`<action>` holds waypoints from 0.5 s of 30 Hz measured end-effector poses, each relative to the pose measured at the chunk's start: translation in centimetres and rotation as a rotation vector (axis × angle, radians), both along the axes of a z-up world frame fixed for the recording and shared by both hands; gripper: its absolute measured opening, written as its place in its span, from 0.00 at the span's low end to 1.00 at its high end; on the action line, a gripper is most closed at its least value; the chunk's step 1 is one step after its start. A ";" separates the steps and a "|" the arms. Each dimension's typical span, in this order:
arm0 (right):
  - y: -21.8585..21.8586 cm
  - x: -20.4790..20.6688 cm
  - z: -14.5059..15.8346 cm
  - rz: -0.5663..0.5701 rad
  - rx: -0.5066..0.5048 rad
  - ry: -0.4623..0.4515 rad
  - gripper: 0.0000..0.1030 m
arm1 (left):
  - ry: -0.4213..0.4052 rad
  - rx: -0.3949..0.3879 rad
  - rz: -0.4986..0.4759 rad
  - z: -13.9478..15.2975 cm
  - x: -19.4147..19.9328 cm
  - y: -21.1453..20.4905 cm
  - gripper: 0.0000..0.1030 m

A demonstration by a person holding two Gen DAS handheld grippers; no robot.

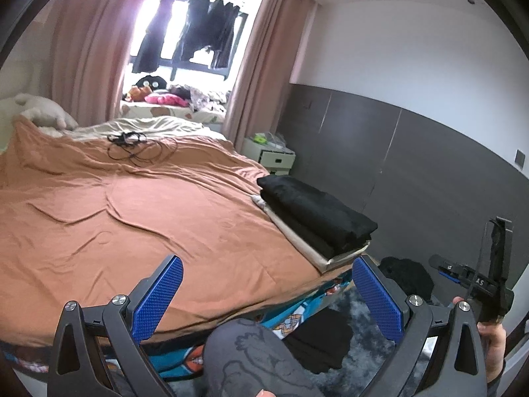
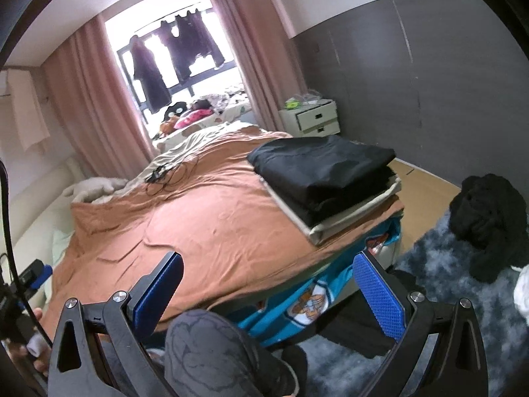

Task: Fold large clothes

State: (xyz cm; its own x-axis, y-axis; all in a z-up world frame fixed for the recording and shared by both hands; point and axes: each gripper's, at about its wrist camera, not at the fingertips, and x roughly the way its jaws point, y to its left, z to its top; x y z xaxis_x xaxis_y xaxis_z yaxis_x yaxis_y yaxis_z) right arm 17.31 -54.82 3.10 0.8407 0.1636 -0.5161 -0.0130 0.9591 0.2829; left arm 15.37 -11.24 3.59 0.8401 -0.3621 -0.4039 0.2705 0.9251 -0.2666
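A stack of folded clothes (image 1: 317, 215), black pieces over a beige one, lies at the right front corner of the bed with the orange cover (image 1: 132, 205). It also shows in the right wrist view (image 2: 327, 178). A crumpled black garment (image 2: 489, 221) lies on the grey rug; it shows in the left wrist view (image 1: 406, 274) too. Another dark garment (image 1: 320, 340) lies on the rug by the bed. My left gripper (image 1: 267, 294) is open and empty above the bed's front edge. My right gripper (image 2: 267, 291) is open and empty, short of the stack.
A tangle of black cables (image 1: 135, 149) lies on the far part of the bed. A white nightstand (image 2: 310, 119) stands by the grey wall. The person's knee (image 2: 205, 354) is below the grippers. A shaggy grey rug (image 2: 446, 297) covers the floor at right.
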 end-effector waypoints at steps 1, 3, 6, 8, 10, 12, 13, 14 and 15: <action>0.4 -0.5 -0.1 0.009 -0.004 0.001 1.00 | -0.005 0.006 0.005 0.0 -0.7 0.1 1.00; 1.1 -1.3 -0.2 0.024 -0.018 -0.003 1.00 | -0.025 0.015 0.016 0.0 -2.3 0.6 1.00; 2.1 -2.7 -0.1 0.041 -0.036 -0.020 1.00 | -0.034 0.010 0.046 -0.5 -4.4 1.6 1.00; 2.5 -3.4 -0.1 0.050 -0.042 -0.027 1.00 | -0.032 0.008 0.061 -0.8 -5.5 2.1 1.00; 3.1 -4.1 -0.1 0.060 -0.053 -0.038 1.00 | -0.037 0.018 0.078 -1.2 -6.7 2.7 1.00; 3.9 -4.9 -0.1 0.076 -0.067 -0.047 1.00 | -0.053 0.037 0.108 -1.5 -8.2 3.3 1.00; 4.2 -5.1 -0.2 0.083 -0.075 -0.049 1.00 | -0.059 0.040 0.118 -1.6 -8.7 3.5 1.00; 4.6 -5.3 -0.3 0.089 -0.088 -0.053 1.00 | -0.064 0.041 0.128 -1.7 -9.1 3.8 1.00; 5.0 -5.6 -0.4 0.093 -0.101 -0.056 1.00 | -0.067 0.041 0.141 -1.9 -9.5 4.0 1.00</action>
State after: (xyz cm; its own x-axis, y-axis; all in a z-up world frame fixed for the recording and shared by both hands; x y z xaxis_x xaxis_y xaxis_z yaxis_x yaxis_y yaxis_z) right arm 11.69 -49.86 2.75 0.8526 0.1918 -0.4862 -0.1162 0.9765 0.1815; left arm 5.84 -7.28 1.72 0.9068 -0.2233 -0.3575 0.1534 0.9648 -0.2135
